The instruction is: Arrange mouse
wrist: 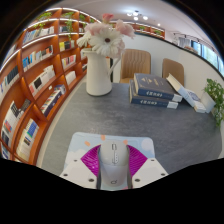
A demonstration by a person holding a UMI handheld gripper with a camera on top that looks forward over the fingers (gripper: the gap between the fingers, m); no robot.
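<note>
A white computer mouse [112,165] with a scroll wheel sits between my gripper's fingers, its front pointing away over the grey table [120,125]. My gripper [112,160] is shut on it: both magenta pads [91,158] press against its left and right sides. The mouse appears held just above the near part of the table. The rear of the mouse is hidden below the fingers.
A white jug vase [99,75] with pink and white flowers [106,38] stands at the far left of the table. A stack of books [153,92] lies to the far right, with a green plant [216,97] beyond. Wooden bookshelves [35,85] line the left; chairs [135,63] stand behind.
</note>
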